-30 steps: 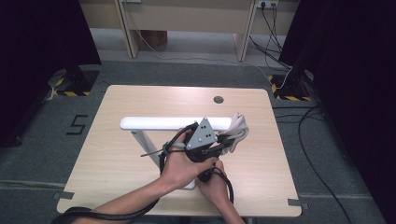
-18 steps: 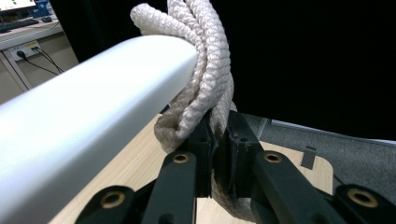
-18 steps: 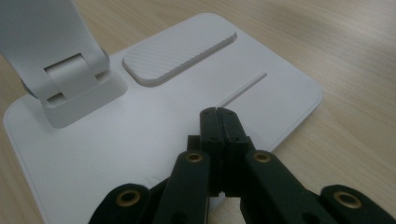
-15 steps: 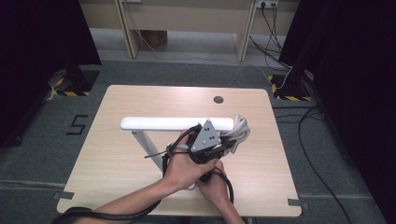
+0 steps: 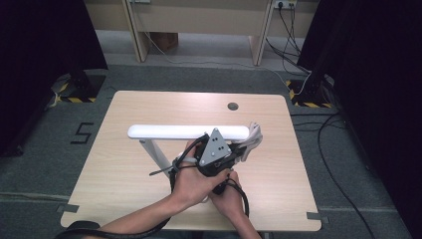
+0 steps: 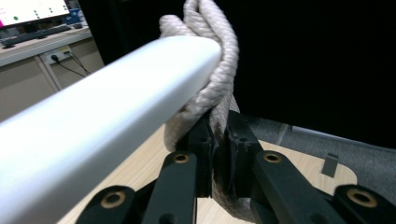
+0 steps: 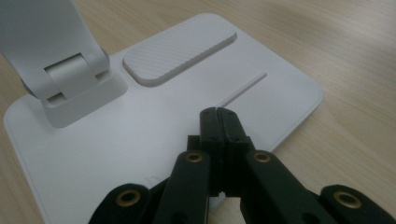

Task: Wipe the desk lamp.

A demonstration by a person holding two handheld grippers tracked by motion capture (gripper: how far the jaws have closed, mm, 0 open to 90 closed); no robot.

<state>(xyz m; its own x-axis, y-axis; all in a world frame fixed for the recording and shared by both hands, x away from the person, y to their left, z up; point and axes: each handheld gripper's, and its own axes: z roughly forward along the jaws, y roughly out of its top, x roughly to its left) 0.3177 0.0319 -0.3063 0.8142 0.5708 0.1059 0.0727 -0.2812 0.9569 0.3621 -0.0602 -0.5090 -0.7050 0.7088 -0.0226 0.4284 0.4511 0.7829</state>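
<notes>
**Two grippers at the lamp, one on the rope**

Two grippers crowd the near middle of the table [image 5: 124, 164], and the left gripper [image 6: 219, 140] has its jaws pinched tight on the pale rope [image 6: 215, 56]. That rope loops around the right-hand end of the white lamp bar [image 6: 102, 107], right at its tip, with strands running down between the pads. From above, the rope [image 5: 254, 133] sits at the bar's right end, just beyond the grey three-cornered plate [image 5: 215, 147]. The right gripper [image 7: 218, 116] is pressed together with nothing between its jaws, tips down against the flat white lamp base [image 7: 116, 140], near the ribbed pad [image 7: 180, 56] and the hinge [image 7: 70, 88].
</notes>
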